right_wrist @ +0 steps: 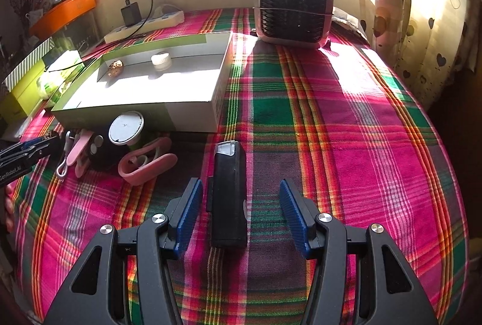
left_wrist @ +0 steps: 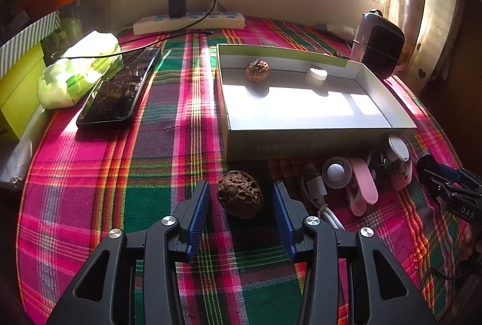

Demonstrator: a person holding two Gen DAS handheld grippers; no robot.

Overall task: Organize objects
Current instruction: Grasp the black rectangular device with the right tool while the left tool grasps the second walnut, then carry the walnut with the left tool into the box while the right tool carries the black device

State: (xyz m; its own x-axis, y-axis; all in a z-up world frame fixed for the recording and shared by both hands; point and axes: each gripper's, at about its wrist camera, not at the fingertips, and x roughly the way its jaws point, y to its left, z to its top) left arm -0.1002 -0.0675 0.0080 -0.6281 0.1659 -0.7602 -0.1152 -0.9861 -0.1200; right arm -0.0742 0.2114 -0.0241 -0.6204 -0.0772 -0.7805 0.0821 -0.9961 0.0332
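Progress, judged from layout: partly done. Already inside the box [left_wrist: 301,126]: one walnut [left_wrist: 257,70] and a white cap [left_wrist: 316,75], both against the far wall, at about 11 and 1 o'clock of the box floor. Rest of the floor bare.

Left to sort, still on the plaid surface [left_wrist: 150,174]: second walnut [left_wrist: 240,196], black rectangular device [right_wrist: 229,198], and a cluster just in front of the box's near wall — pink clips [left_wrist: 361,189], round white-lidded jar [left_wrist: 398,148], small dark item with round buttons, white cable [left_wrist: 316,192].

Left claw [left_wrist: 241,204]: released, blue pads standing either side of the second walnut, not touching it. Walnut dead centre, at 12 o'clock from the wrist. Probably next to be picked.

Right claw [right_wrist: 238,213]: released, pads flanking the black device, clear gap on both sides. Device lying lengthwise, pointing to 12 o'clock.

Edges and room:
- Box near wall upright at 12 to 1 o'clock of left claw; any load to be lifted over it.
- Cluster close at 2 o'clock of left claw; cable just beside the right pad, snag risk on closing.
- Right claw visible at 3 o'clock in left wrist view, near; some crowding likely if both travel to the box together.
- Phone [left_wrist: 120,87] and tissue pack [left_wrist: 78,69] at 10 o'clock, well apart.
- Fan unit [right_wrist: 293,5] at 12 o'clock of right claw, well apart; open cloth from 1 to 4 o'clock.
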